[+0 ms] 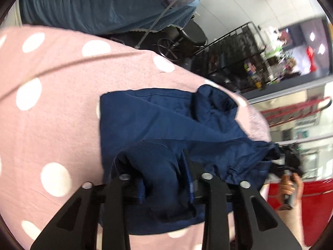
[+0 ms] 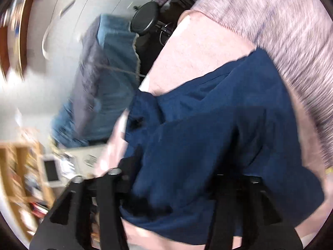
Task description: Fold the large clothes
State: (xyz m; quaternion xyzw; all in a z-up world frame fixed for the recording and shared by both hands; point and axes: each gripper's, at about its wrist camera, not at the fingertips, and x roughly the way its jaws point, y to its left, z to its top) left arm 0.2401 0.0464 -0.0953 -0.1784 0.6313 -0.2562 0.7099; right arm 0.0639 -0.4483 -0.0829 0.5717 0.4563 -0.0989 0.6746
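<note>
Left wrist view puts your left gripper [image 1: 166,184] at six o'clock, its jaws standing part way apart with a thick bunched fold of the navy garment [image 1: 166,125] lying between them; the blue pads [image 1: 142,189] sit at either side of that fold, and you cannot tell for certain whether they bite or merely bracket it. From that fold the cloth runs up to twelve o'clock as a flat panel and out to three o'clock as a gathered, elastic-looking hem, so its long axis lies roughly from nine to three across your fingers. Under it is the pink spotted bedspread [image 1: 47,125], spreading to nine and eleven o'clock. At four o'clock, past the hem, a hand [image 1: 288,185] grips a dark handle, which looks like your other tool, near the hem's far end. In the right wrist view, badly blurred, your right gripper [image 2: 181,179] is mostly buried under the navy garment [image 2: 208,135], which drapes over the right finger and climbs to one o'clock; the jaws seem wide, but whether they press cloth is hidden. Judging from this, each tool sits at one end of the same edge, neither clearly nearer, so the coming fold turns on keeping that edge taut between them, straight from nine to three.
</note>
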